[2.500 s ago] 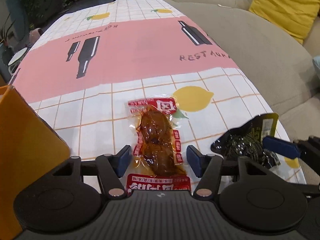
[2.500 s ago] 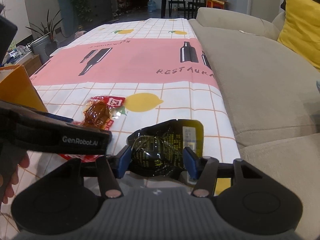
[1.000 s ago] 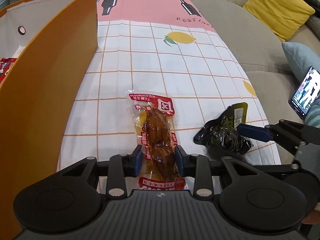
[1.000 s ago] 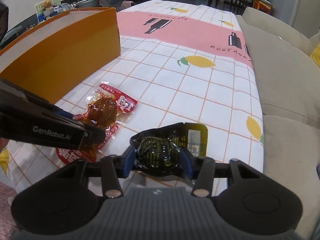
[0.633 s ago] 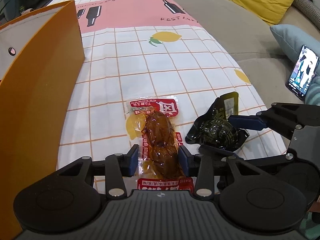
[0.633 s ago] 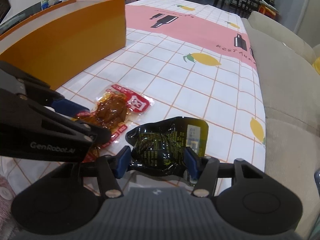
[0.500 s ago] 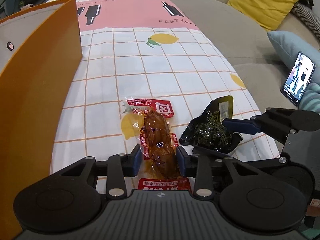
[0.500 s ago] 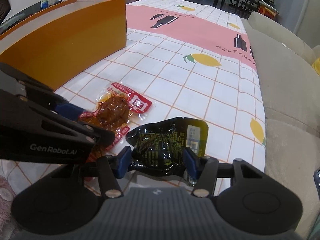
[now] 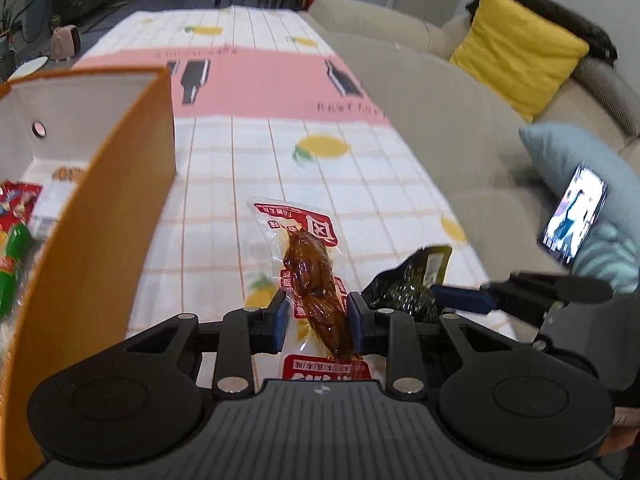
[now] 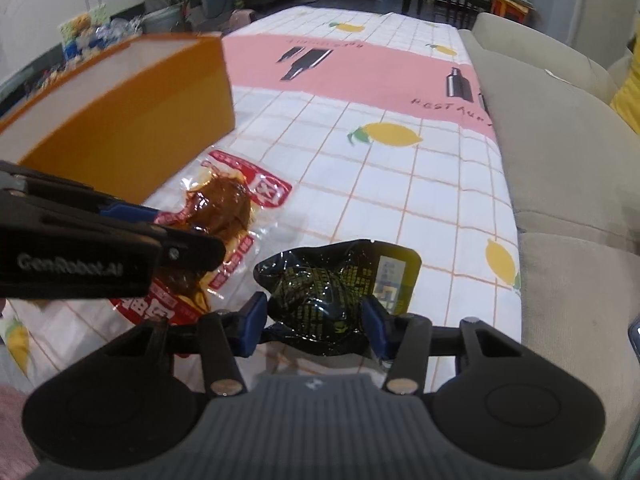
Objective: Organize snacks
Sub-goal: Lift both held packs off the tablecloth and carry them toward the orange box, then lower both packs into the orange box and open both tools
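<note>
My left gripper [image 9: 316, 316] is shut on a clear red-printed packet of brown meat snack [image 9: 310, 272] and holds it above the table, beside the orange box [image 9: 100, 216]. The packet also shows in the right wrist view [image 10: 224, 208]. My right gripper [image 10: 314, 318] is shut on a black and yellow snack packet [image 10: 332, 280] and holds it just above the tablecloth; the packet also shows in the left wrist view [image 9: 408, 288]. The orange box [image 10: 132, 120] holds several snacks.
The table has a white checked cloth with lemons and a pink band [image 9: 260, 76]. A grey sofa [image 9: 460, 120] runs along the right edge, with a yellow cushion [image 9: 520, 56] and a lit phone [image 9: 572, 216] on a blue cushion.
Both grippers closed on their packets, then lifted them off the cloth. The left gripper has risen and its packet now hangs tilted beside the orange box.
</note>
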`<state>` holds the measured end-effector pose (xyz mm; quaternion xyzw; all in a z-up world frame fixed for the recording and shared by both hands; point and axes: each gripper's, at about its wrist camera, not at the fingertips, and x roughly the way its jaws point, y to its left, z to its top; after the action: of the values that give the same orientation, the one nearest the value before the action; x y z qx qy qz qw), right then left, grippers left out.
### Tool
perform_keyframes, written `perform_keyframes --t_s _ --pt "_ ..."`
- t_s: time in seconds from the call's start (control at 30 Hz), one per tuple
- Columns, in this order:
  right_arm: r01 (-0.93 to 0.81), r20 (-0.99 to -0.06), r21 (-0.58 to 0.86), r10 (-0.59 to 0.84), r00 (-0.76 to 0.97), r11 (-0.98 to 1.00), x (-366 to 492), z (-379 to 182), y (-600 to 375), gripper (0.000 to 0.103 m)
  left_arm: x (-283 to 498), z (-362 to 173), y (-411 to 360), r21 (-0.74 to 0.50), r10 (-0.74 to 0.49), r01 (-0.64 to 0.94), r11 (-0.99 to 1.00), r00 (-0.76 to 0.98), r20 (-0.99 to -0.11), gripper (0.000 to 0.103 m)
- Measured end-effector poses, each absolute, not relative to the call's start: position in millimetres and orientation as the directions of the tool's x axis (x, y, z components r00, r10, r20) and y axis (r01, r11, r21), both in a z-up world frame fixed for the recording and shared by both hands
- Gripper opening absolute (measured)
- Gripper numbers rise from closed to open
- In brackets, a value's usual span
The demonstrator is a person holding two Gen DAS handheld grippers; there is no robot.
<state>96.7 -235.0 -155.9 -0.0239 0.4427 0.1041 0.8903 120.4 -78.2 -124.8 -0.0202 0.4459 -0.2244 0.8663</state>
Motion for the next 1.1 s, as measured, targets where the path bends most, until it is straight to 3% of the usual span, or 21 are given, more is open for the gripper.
perform_keyframes --t_s 0.43,0.87,1.1 --pt "-0.179 -0.646 0.105 0.204 0.735 0.978 102.5 -78.5 -224.8 0.047 139.8 -40.6 -49.6 -0.257 -0.416 0.331 0.908 0.636 -0.650 0.033" --pt "-0.335 -0.526 0.149 0.361 0.770 0.931 138.7 -15.2 -159.8 0.047 170.1 13.3 18.5 -0.218 -0.333 0.253 0.943 0.693 -0.640 0.031" --pt "-0.418 -0.546 0.125 0.414 0.728 0.900 165.9 -12.5 -117.3 0.046 189.4 13.1 44.5 -0.092 -0.223 0.219 0.971 0.704 -0.674 0.031"
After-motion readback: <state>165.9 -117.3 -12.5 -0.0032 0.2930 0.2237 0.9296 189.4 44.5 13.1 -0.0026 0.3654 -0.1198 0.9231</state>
